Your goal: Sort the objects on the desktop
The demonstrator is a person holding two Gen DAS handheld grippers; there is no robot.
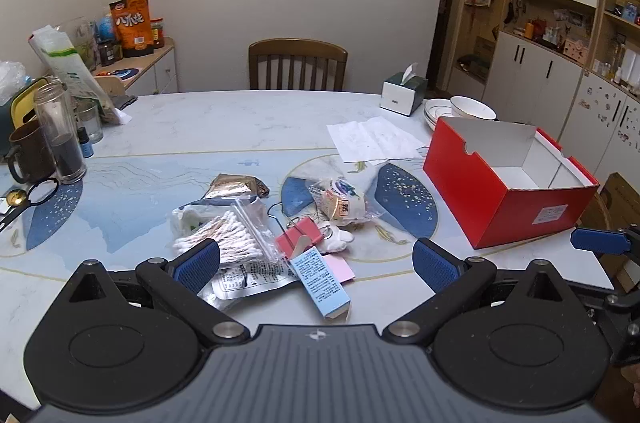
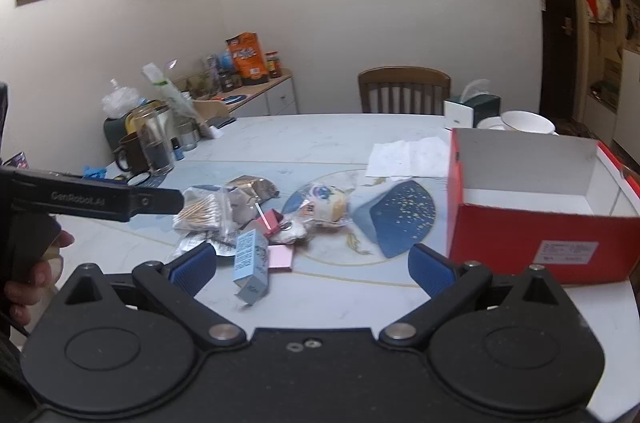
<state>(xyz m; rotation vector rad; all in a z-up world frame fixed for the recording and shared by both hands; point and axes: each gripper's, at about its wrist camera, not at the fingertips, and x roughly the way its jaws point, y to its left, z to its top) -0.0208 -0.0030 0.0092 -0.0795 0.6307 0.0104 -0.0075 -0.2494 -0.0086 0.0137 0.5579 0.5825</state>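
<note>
Left wrist view: the left gripper (image 1: 316, 265) hung above the near edge of the pile with its blue pads spread wide and nothing between them.
Right wrist view: the right gripper (image 2: 312, 269) stood likewise wide apart and empty, angled down toward the table (image 2: 320, 143); the left gripper's dark body entered from the left edge, a hand (image 2: 24, 287) wrapped round its grip.
Pile, position: loose small objects lay heaped at the table's middle, to the left of the red box (image 1: 504, 183).
Pile, contents: a clear bag of cotton swabs (image 1: 224, 235), a red binder clip (image 1: 300, 237), a light blue carton (image 1: 320, 281) lying nearest the camera, a pink pad (image 1: 340, 267) partly under the carton, a silver foil sachet (image 1: 244, 279), a gold-brown packet (image 1: 236, 185), and a wrapped snack (image 1: 340, 201) in clear plastic.
Red box: open-topped, white inside, with a divider toward its right end; both compartments seen bare.
Far side of table: a sheet of white paper (image 1: 372, 139), a tissue box (image 1: 402, 95), stacked white bowls (image 1: 468, 109).
Left end of table: a glass bottle (image 1: 60, 135), a dark mug (image 1: 30, 153), black-handled scissors (image 1: 32, 199).
Background: a wooden chair (image 1: 296, 63) against the wall.
</note>
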